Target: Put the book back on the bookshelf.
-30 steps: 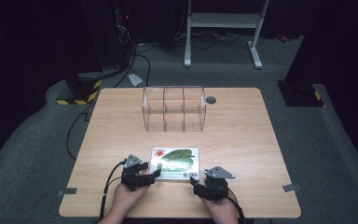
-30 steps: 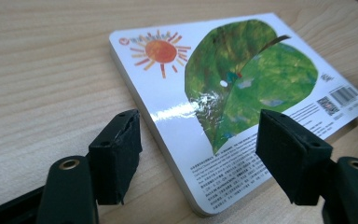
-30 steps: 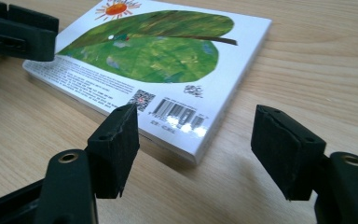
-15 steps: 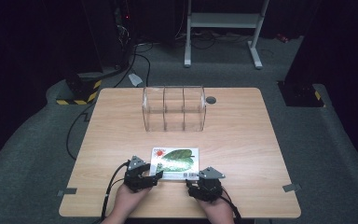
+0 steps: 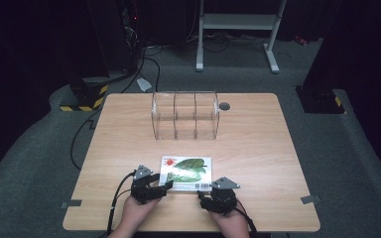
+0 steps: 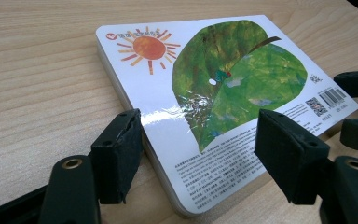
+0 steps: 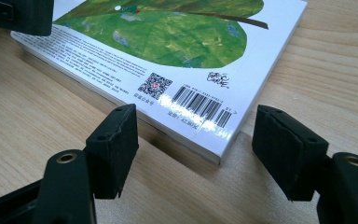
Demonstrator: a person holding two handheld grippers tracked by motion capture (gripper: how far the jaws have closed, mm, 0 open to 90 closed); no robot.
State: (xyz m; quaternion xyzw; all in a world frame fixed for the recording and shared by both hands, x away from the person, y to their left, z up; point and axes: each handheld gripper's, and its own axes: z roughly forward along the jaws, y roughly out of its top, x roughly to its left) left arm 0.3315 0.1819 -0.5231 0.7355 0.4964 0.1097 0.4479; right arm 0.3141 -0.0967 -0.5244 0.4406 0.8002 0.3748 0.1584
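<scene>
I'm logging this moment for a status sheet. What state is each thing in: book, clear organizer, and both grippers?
Book: closed, lying flat on the table, back cover with barcode up.
Clear organizer: upright, compartments empty.
Left gripper: open, jaws astride the book's near left corner, one pad at its edge, not clamping.
Right gripper: open, jaws either side of the barcode corner, not touching.

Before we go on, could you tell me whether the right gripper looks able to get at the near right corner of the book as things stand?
Probably yes: the right gripper has its jaws open astride the barcode corner of the book, with bare table between.
</scene>
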